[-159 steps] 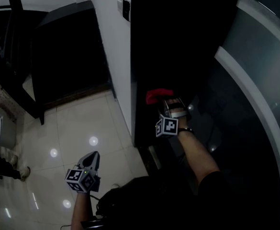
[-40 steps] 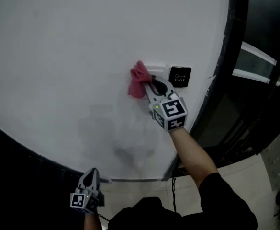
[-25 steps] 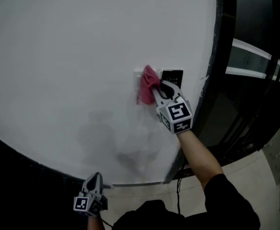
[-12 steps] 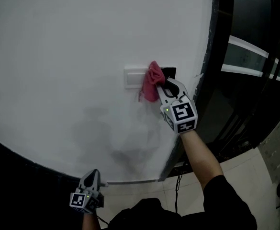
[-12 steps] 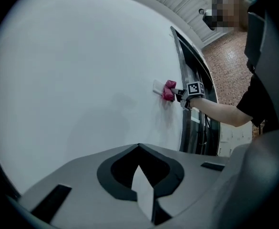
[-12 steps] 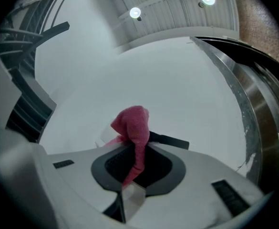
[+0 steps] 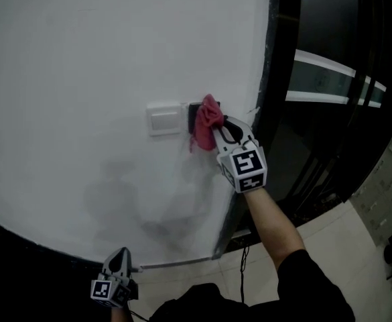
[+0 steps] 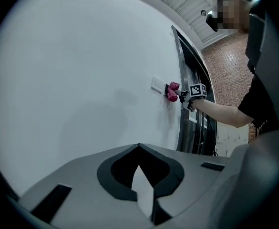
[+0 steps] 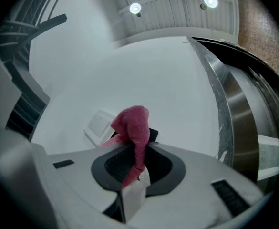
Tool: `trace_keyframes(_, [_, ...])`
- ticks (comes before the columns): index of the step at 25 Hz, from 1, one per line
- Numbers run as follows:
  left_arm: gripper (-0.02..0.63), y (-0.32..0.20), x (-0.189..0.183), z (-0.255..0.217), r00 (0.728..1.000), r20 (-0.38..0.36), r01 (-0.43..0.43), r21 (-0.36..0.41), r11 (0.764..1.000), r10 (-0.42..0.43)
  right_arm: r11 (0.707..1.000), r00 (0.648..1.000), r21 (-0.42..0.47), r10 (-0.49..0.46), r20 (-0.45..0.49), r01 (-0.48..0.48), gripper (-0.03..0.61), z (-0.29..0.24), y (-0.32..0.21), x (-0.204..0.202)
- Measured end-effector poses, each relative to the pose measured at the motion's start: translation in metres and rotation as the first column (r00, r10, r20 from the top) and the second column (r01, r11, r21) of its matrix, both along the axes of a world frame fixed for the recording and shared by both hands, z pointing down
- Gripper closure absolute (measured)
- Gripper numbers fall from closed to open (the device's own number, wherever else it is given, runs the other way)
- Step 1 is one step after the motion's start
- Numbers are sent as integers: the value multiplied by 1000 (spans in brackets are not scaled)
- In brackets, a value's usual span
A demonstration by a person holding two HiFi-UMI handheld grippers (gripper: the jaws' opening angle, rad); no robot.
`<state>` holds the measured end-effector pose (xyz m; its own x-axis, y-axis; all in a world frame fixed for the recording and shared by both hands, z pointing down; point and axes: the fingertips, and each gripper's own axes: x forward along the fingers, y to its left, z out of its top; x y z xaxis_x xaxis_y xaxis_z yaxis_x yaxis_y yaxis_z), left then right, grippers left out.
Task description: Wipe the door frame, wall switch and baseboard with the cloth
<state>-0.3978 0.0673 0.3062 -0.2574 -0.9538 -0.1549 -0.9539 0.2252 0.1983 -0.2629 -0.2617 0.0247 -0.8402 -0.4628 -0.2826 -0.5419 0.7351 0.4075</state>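
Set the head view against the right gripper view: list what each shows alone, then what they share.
Head view only: the left gripper low near the wall's foot, the person's forearm and pale floor tiles. Right gripper view only: two ceiling lights. Both: the pink cloth clamped in the right gripper, held at the black plate beside the white wall switch, on the white wall by the dark door frame.
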Motion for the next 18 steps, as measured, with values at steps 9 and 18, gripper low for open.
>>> trace_keyframes(9, [614, -1, 4, -6, 1000, 16, -8, -2, 1000, 8, 999, 999, 9, 39, -10, -39, 518, 1, -15, 19])
trace_keyframes(18, [614, 2, -1, 2, 1000, -9, 12, -11, 1000, -12, 977, 988, 154, 154, -12, -151, 520, -19, -10, 42])
